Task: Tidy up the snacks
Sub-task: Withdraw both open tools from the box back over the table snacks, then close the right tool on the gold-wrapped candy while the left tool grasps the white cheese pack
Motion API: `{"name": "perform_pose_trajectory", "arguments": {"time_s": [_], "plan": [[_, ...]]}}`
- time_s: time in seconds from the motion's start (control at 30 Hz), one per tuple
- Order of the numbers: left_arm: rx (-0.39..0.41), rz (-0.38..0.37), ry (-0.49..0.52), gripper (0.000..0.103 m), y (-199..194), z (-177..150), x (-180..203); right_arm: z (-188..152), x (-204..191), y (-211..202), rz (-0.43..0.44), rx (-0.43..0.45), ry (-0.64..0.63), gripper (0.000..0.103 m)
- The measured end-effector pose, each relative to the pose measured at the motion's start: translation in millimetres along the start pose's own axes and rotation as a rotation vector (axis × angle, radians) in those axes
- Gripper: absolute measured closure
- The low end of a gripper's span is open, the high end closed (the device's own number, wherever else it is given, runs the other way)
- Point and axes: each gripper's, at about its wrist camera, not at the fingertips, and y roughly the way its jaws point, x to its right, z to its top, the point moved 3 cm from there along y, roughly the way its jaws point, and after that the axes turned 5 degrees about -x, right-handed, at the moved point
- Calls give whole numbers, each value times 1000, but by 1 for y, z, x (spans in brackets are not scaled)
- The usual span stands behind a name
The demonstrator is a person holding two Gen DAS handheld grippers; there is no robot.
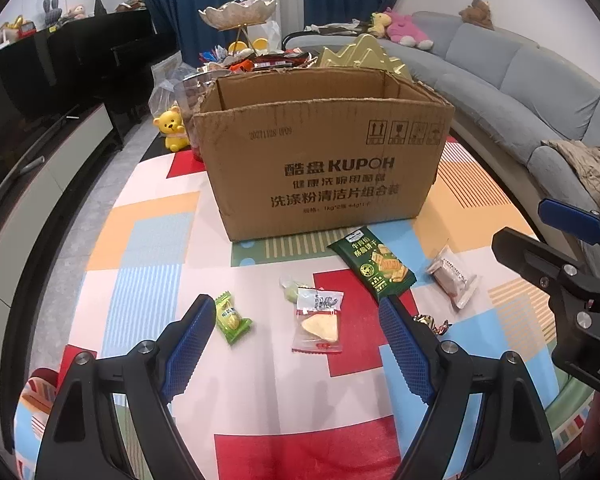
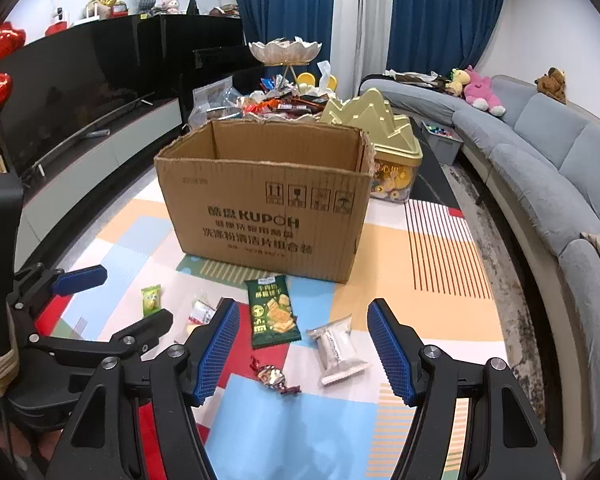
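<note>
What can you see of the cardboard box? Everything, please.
The box is plain brown corrugated cardboard, open at the top, with the rim worn and ragged at the corners. Its front face carries dark print: "KUPOH", lines of Chinese text and four handling symbols. No contents are visible; only bare inner walls show. It stands upright on the patterned mat, apart from both grippers. The green packet lies just in front of it. A gold tin and a snack pile sit behind.

Five wrapped snacks (image 2: 274, 312) lie scattered flat before the open, upright cardboard box (image 2: 268, 208).
</note>
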Motion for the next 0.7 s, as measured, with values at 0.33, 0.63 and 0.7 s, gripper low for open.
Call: {"name": "perform_pose_trajectory", "arguments": {"time_s": [0.33, 0.63, 0.7], "plan": [[16, -2, 47, 19, 18, -14, 5, -18, -6, 16, 15, -28, -34, 36], [42, -1, 79, 19, 37, -23, 4, -34, -12, 37, 29, -68, -67, 36], [41, 0, 87, 19, 42, -24, 4, -38, -13, 42, 33, -78, -77, 36]]}}
